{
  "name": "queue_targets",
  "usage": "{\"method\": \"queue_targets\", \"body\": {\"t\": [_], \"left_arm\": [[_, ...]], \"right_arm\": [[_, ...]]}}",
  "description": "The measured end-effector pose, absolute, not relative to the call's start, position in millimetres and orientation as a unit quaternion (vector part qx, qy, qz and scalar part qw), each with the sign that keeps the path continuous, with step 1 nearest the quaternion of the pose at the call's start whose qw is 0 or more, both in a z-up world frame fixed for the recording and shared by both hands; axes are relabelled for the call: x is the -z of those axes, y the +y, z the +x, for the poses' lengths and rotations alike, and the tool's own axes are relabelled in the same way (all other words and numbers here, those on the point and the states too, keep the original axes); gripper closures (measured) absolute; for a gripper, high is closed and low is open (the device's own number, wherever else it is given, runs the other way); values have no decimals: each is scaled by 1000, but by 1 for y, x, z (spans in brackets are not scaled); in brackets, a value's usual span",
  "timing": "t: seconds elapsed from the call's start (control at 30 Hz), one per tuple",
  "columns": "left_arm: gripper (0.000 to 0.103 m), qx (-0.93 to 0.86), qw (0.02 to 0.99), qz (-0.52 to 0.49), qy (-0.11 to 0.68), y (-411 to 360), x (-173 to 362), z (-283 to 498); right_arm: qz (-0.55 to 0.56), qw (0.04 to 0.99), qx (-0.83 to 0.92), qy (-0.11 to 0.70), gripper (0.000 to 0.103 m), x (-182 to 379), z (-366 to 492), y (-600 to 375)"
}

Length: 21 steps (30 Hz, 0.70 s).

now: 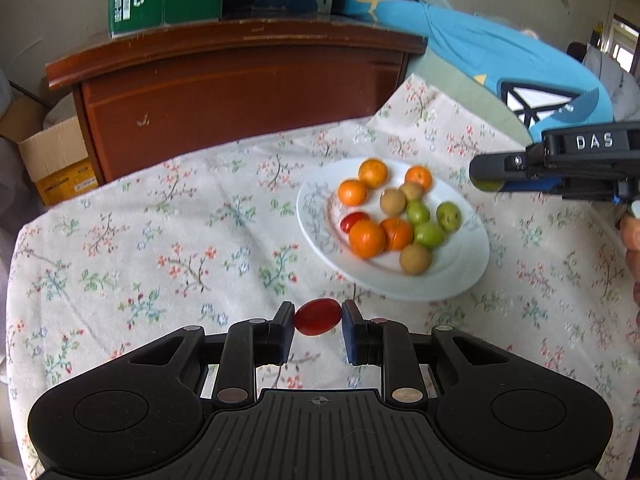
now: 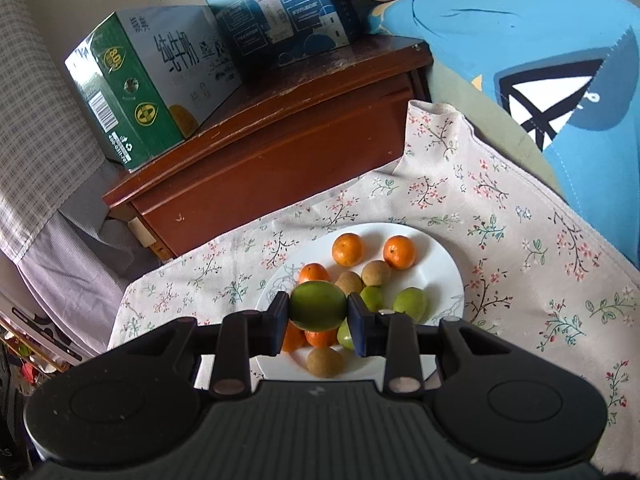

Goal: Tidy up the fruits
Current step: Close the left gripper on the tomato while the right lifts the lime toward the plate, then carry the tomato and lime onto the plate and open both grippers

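Two fruits off the plate, each pinched in its own tongs. Red cherry tomato (image 1: 318, 317) clamped between the pads of the left gripper (image 1: 318, 326), held above the flowered tablecloth (image 1: 160, 248), just short of the near rim of the white plate (image 1: 460, 276). Green plum-like fruit (image 2: 318, 305) clamped in the right gripper (image 2: 318, 320), hanging over the plate's near-left part. Seen from the left wrist camera, the right gripper (image 1: 486, 178) reaching in from the right edge, a bit of green showing at its tip, beside the plate's far right rim.

On the plate: five small oranges (image 1: 366, 239), three green fruits (image 1: 429, 235), three brownish round fruits (image 1: 415, 259) and one more red tomato (image 1: 354, 221), bunched toward the middle, several touching.

Beyond the cloth, a brown wooden cabinet (image 2: 280, 152) with a green carton (image 2: 132, 92) and a blue carton (image 2: 276, 12) on top. To the right, a blue cushion (image 2: 540, 40) against the cloth's far edge. Left of the cabinet, an open cardboard box (image 1: 56, 156).
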<state>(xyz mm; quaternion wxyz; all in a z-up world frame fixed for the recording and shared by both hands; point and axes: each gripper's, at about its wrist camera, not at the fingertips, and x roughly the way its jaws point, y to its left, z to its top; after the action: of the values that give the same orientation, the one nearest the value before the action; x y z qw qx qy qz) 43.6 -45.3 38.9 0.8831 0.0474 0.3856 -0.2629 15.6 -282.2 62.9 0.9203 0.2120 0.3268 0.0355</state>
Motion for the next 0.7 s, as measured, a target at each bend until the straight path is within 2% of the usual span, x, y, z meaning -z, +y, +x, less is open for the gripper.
{"method": "queue_targets", "body": {"t": [0.2,0.7], "left_arm": [[80,271,888,22,372,-55,-51,57],[80,259,887,-21,382,-73,-41,104]], "right_arm": [[236,913,-23,331,71,-61,16,-294],[257,874,39,410,71,-28,21,-298]]}}
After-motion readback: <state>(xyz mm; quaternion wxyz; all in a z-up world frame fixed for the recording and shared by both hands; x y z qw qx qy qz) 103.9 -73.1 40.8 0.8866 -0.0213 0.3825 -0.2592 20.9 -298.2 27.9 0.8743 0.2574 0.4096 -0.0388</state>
